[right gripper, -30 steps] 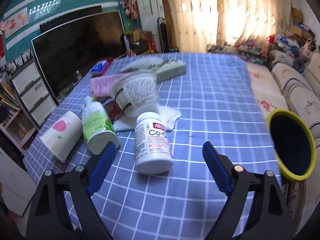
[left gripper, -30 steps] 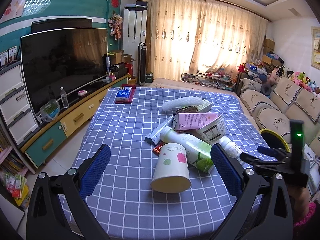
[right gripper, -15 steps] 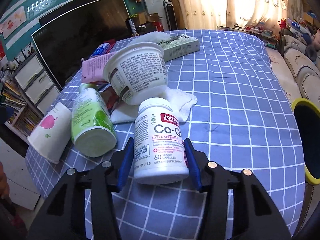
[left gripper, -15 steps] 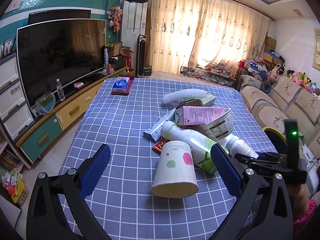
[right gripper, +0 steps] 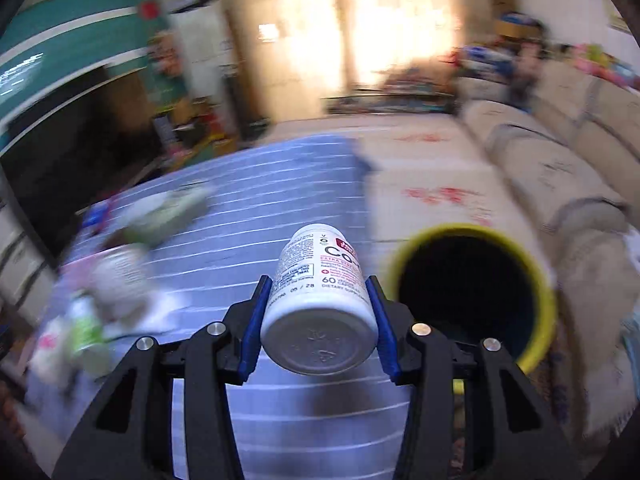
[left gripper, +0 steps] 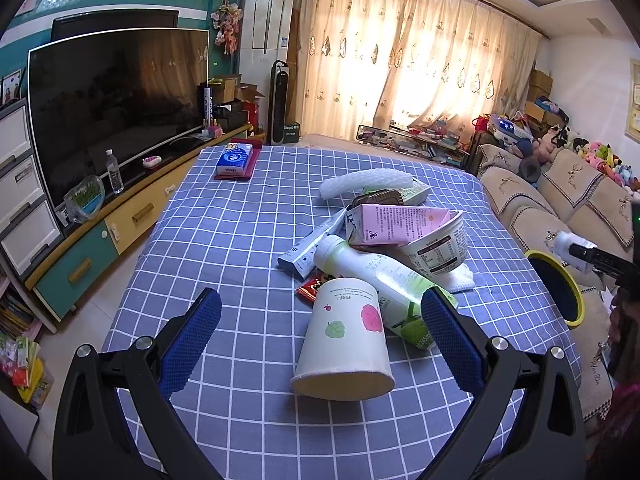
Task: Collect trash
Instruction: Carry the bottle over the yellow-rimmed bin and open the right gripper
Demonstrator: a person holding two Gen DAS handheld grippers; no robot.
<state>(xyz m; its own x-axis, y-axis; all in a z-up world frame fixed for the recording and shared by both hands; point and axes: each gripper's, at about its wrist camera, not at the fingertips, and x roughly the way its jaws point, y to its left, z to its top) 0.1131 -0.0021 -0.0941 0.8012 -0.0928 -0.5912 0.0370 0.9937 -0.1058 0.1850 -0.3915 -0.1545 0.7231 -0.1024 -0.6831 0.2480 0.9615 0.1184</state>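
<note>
One supplement bottle [right gripper: 320, 304] clamped in right gripper [right gripper: 320, 322]; left gripper [left gripper: 320, 344] wide open, empty.

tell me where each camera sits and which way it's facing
Left wrist: on the left tool, angled down across the checked table at the paper cup; both fingers show.
Right wrist: on the right tool, gripping the white bottle, facing the yellow-rimmed bin.
Shared: table, bin, bottle, sofa.
</note>
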